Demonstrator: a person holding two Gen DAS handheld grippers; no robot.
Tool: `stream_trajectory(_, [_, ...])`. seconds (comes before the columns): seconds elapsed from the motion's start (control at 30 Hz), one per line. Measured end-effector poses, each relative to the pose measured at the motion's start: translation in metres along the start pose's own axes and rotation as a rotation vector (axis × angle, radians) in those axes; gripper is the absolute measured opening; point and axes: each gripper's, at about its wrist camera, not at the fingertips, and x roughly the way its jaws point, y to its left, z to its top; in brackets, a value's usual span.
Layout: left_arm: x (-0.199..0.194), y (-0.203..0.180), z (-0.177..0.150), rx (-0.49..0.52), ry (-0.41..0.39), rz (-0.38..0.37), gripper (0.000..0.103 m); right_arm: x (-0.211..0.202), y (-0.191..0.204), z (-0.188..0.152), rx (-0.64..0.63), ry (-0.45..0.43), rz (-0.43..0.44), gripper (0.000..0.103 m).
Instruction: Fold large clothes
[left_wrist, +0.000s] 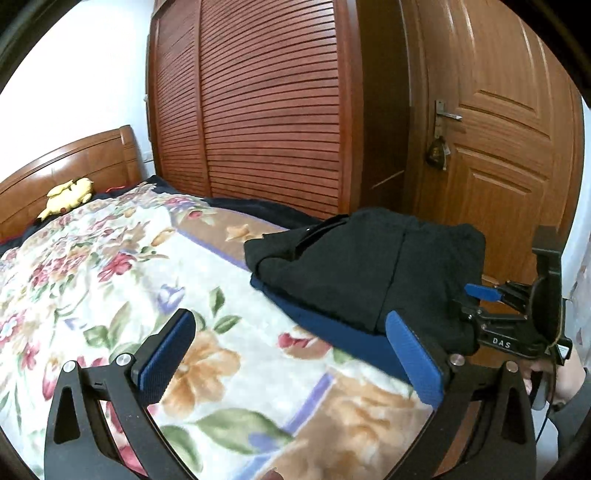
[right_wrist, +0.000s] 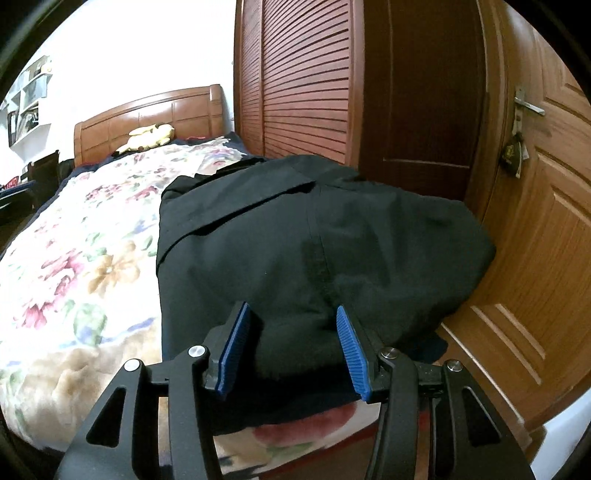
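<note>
The black clothes (right_wrist: 295, 236) lie folded on the bed (left_wrist: 110, 266) at its right edge. The right claw (right_wrist: 293, 350), half open, straddles their near edge; the left claw (left_wrist: 291, 354) gapes empty, left.

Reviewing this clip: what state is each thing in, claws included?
Left claw: open, holding nothing.
Right claw: open, fingers astride the garment's near edge.
Black garment: folded, atop a folded navy garment.
Door: shut.
Wardrobe doors: closed.
</note>
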Motion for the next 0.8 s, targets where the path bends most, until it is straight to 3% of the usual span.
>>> stream_trajectory(0.5, [-0.006,0.005,-0.034,-0.024,0.038,-0.05,0.103,0.008,0.014,-0.001,-0.018,0.01,-0.03,0.05])
stream_trajectory(0.8, [-0.037,0.033,-0.056,-0.023,0.029,-0.025,0.103,0.003,0.034,0.01,-0.005,-0.013,-0.098,0.051])
